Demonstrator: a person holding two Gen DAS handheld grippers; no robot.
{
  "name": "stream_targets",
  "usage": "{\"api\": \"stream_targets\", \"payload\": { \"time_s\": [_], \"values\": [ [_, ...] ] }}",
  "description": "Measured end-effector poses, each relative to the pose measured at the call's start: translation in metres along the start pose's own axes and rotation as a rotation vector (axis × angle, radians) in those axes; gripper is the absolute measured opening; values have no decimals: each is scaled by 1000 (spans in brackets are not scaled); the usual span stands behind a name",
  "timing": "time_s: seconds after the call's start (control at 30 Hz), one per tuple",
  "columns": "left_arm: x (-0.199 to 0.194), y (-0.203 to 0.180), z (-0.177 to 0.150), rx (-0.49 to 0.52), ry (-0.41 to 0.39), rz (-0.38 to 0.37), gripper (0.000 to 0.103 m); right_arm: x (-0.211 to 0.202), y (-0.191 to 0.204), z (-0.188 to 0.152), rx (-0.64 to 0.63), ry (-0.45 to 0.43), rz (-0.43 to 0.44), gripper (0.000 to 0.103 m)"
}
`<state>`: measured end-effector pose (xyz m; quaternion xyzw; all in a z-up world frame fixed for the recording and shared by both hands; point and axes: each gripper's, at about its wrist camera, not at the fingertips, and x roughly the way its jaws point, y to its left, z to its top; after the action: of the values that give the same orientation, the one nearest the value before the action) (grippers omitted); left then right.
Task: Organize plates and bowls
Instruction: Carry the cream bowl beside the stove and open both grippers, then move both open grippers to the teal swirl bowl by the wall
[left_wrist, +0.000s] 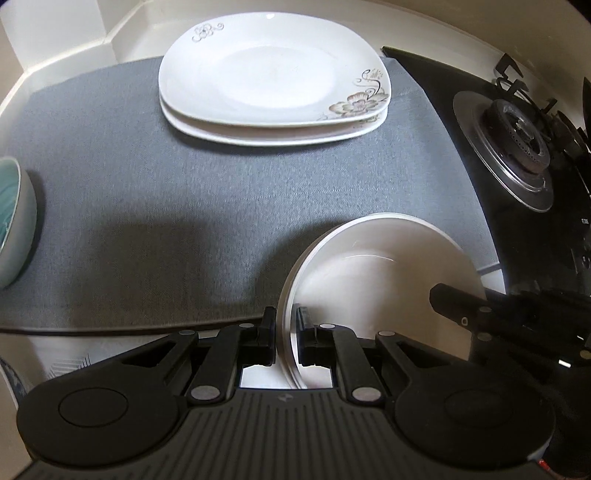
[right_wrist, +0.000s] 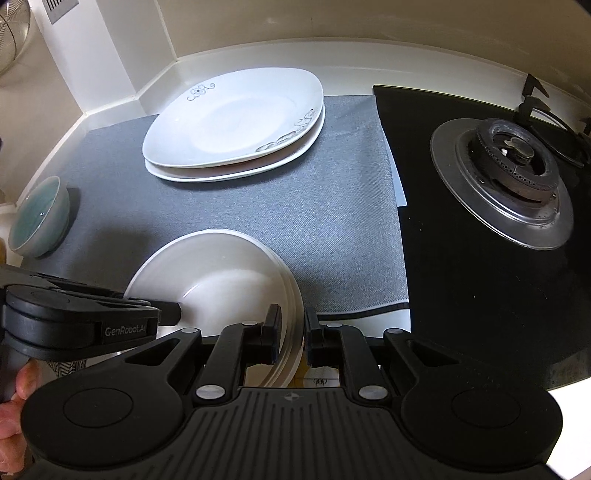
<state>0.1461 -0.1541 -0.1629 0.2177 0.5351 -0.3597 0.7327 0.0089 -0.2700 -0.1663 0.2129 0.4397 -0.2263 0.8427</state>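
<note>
Nearest the cameras, two black two-finger grippers hold one stack of round white ceramic plates (left_wrist: 384, 266) by opposite rims, above the near edge of a grey woven mat (left_wrist: 184, 206). The left gripper (left_wrist: 287, 338) pinches the stack's left rim between its pads; the right gripper (right_wrist: 291, 338) pinches the right rim likewise. The layered rim in the right wrist view shows at least three plates; an exact count cannot be told. The stack tilts slightly, and whether its underside touches the mat cannot be told.

At the mat's left edge stands one small bowl, grey outside and teal-glazed inside (right_wrist: 38, 218), well apart from the held stack. At the far side of the mat lie two large rounded-square white plates with floral decoration (left_wrist: 273, 74), stacked one on the other. To the right of the mat is one black glass hob (right_wrist: 480, 280) bearing one gas burner with a silver ring (right_wrist: 506, 177). A white countertop upstand (right_wrist: 258, 62) borders the scene behind.

Only the right wrist view shows a person's hand (right_wrist: 14, 406) on the left gripper's handle, a wire mesh object (right_wrist: 14, 40) at upper left, and the whole bowl. In the left wrist view the bowl is cropped at the frame edge, and the flowers on the square plates appear clearly, in brown tones.
</note>
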Motion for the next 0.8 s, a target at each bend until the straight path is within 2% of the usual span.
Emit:
{"api": "stream_targets", "payload": {
  "time_s": [0.17,0.2,0.27,0.3,0.33,0.37,0.4,0.43,0.47,0.5,0.7,0.8],
  "values": [
    [1,2,3,0,-5,-6,11,5,-1,3,-3,-1,-6,14],
    [1,2,3,0,-7,-7,14,5,0,2,-4,-2,-8,15],
    [-1,3,4,11,-17,-36,41,8,0,1,-7,0,-11,15],
    [-5,3,4,17,-28,-42,72,8,-1,0,-1,-6,-13,19],
    [-10,5,3,13,-54,-16,85,7,-3,0,2,-13,-14,21],
    [-16,7,2,17,-94,-2,89,6,-4,0,9,-17,-28,28],
    [-24,10,1,31,-132,-4,93,3,-7,1,17,-22,-34,42],
    [-30,14,0,40,-150,-11,99,-1,-11,2,29,-30,-33,51],
    [-37,19,-1,42,-164,-19,102,-6,-14,3,40,-43,-32,66],
    [-45,25,-3,37,-187,-26,102,-12,-17,4,46,-61,-31,74],
    [-97,66,-29,-1,-290,-56,103,-57,-16,13,10,-163,-20,84],
    [-115,92,-47,-39,-329,-1,103,-64,-2,14,-29,-150,15,84]
  ]
}}
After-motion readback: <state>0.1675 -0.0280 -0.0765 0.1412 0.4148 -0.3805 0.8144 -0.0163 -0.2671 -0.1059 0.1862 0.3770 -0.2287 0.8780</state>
